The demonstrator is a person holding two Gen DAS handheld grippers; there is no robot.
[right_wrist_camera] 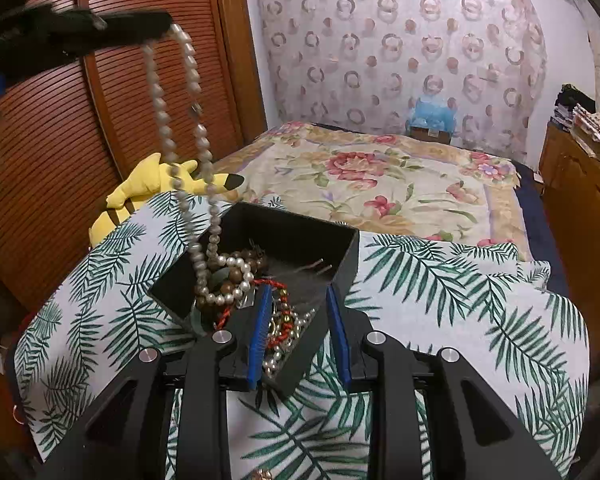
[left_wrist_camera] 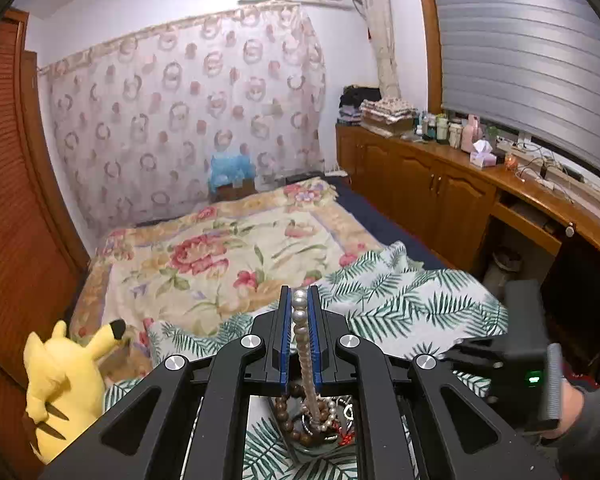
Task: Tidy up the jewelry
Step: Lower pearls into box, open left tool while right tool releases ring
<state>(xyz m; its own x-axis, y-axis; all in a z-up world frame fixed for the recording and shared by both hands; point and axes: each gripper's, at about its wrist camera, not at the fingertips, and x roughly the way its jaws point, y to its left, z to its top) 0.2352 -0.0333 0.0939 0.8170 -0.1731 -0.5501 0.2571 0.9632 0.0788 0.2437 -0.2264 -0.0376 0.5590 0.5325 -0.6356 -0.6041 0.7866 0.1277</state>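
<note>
Left gripper [left_wrist_camera: 299, 300] raised, angled down, clamped on pearl necklace [left_wrist_camera: 300, 320] trailing into black box [right_wrist_camera: 284, 232] below, right gripper [right_wrist_camera: 298, 300] partly open, empty, over box's tangled jewelry [right_wrist_camera: 236, 276].

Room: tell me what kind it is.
A bedroom, most likely: a bed under a floral spread, a louvred wardrobe beside it, and a yellow plush toy by the leaf-print cloth.
</note>
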